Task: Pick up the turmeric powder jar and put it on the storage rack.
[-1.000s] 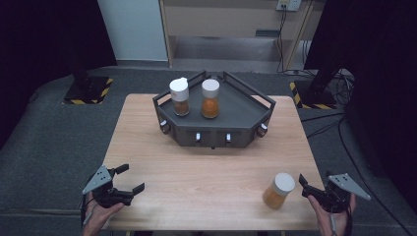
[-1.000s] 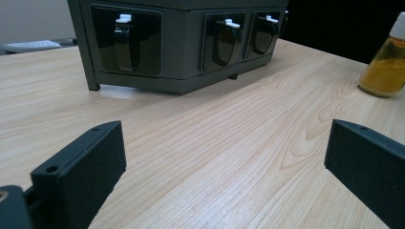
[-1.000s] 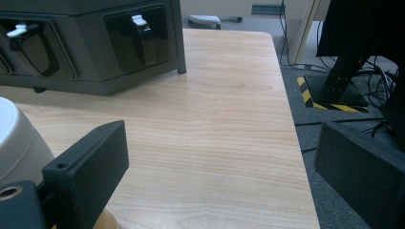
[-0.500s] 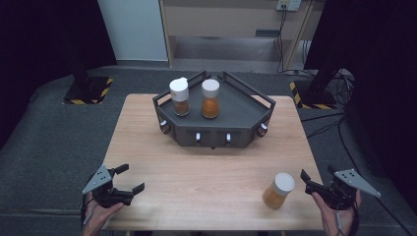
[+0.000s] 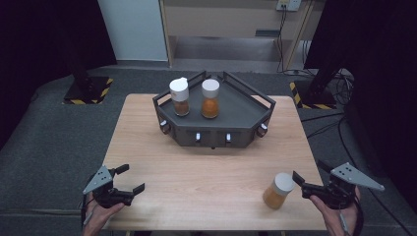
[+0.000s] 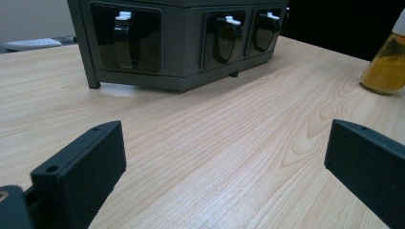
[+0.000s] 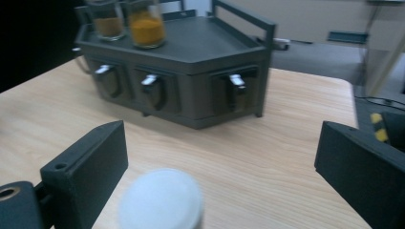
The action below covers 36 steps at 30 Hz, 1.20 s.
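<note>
A dark grey rack stands at the table's far middle. On its top left are a brown-spice jar and an orange-spice jar, both with white lids. A third orange jar stands on the table at the near right. My right gripper is open just right of that jar and not touching it. In the right gripper view its white lid is blurred and low between the jaws of my right gripper. My left gripper is open and holds nothing at the near left, and my left gripper faces the rack.
The rack's front has several latch-like handles. In the left gripper view the loose jar shows at the far right. The wooden table is bare between the two grippers. Dark floor and stands surround it.
My right gripper has shifted slightly to the right, staying open beside the loose jar. The left gripper and the jars have not moved.
</note>
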Tool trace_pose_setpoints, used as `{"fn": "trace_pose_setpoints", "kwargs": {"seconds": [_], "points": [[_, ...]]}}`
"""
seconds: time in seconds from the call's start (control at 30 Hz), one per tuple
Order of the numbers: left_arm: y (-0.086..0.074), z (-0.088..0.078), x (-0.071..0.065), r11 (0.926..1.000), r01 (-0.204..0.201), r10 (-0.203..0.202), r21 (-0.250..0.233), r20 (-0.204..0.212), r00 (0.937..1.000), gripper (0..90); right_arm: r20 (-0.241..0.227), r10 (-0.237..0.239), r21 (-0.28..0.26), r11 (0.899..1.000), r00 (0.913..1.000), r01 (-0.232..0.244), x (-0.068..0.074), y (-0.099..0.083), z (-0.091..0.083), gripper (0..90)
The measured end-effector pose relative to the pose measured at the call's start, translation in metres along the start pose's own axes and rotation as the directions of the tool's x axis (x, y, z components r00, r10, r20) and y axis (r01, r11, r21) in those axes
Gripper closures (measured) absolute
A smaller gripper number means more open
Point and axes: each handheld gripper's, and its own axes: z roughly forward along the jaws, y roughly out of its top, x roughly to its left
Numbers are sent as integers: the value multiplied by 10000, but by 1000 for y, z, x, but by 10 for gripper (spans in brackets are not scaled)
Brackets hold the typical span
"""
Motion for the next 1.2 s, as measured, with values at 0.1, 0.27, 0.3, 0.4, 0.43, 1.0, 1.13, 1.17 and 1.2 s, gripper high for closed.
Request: {"fn": "trace_pose_setpoints", "kwargs": {"seconds": [0.1,0.27,0.3,0.4,0.43,1.0,1.13,1.17,1.2], "points": [[0,0,0,10000,12,-12,-18,2,10000,0,-315,-161,24,9999,9994,162,4,4,-1,46],[0,0,0,10000,21,-21,-18,-12,10000,0,-725,-376,284,9988,9967,397,9,9,1,53],[0,0,0,10000,20,-20,-20,-12,10000,0,-812,-404,390,9983,9959,437,9,10,2,53],[0,0,0,10000,9,-9,-13,-8,10000,0,-919,-533,678,9959,9943,597,12,9,7,54],[0,0,0,10000,9,-9,-9,-1,10000,0,-936,-553,745,9953,9941,624,13,8,8,54],[0,0,0,10000,11,-11,-21,4,10000,0,-1035,-637,1896,9784,9926,826,19,-22,45,180],[0,0,-1,10000,4,-4,-6,2,10000,0,-781,-831,1795,9791,9935,960,22,-27,45,279],[0,0,-1,10000,6,-6,-7,7,10000,0,-729,-858,1750,9797,9936,975,22,-28,44,306],[0,0,-1,10000,5,-5,-3,7,10000,0,-682,-911,1728,9797,9935,1017,22,-29,44,329]]}}
